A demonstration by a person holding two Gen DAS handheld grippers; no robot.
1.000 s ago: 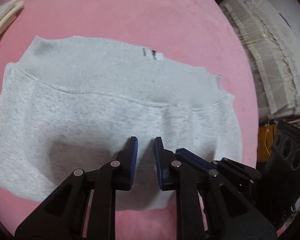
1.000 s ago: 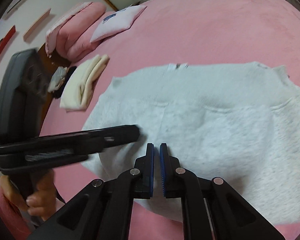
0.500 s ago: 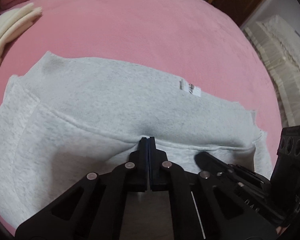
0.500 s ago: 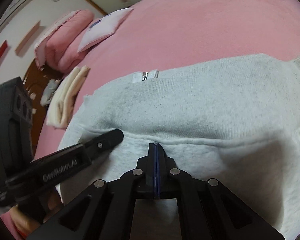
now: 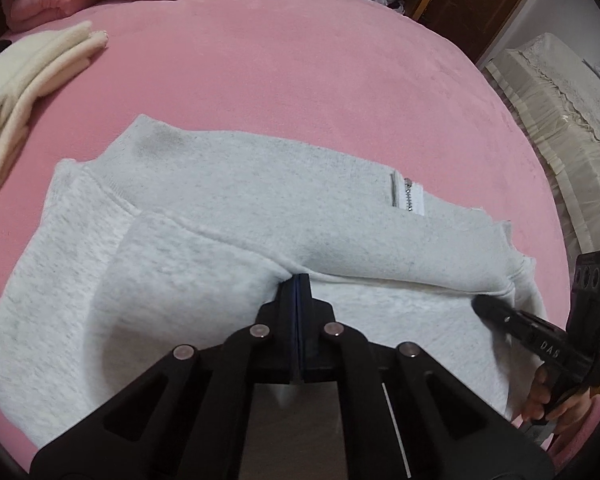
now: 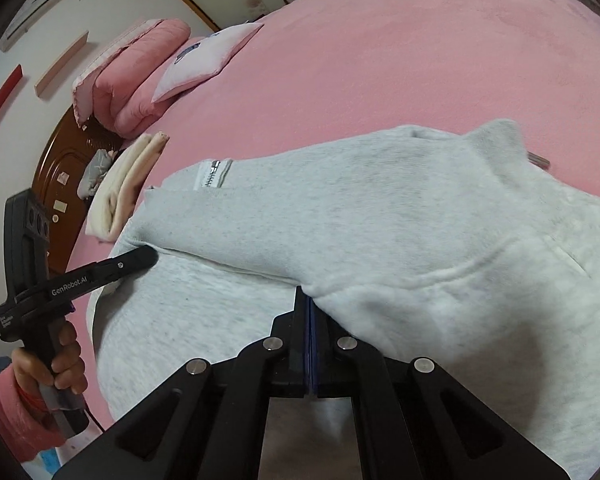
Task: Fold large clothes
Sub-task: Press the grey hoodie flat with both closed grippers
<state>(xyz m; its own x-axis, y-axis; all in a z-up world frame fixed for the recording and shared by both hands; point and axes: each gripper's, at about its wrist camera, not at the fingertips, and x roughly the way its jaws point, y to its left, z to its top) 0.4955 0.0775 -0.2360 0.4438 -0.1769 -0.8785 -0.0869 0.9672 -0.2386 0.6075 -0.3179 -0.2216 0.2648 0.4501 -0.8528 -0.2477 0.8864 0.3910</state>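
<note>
Left wrist: left tool closed, pinching fold edge of grey sweatshirt at 12 o'clock of tips; garment flat on pink bed. Lift both hands evenly, keep edge taut.

Right wrist: right tool closed on same fold edge; sweatshirt spreads 10 to 3 o'clock.

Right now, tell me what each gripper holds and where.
Both grip the grey sweatshirt at its folded seam edge: left gripper and right gripper, shut side by side.

Soft, even indoor light, sharp centre, strong fisheye bending and dark corners.
</note>
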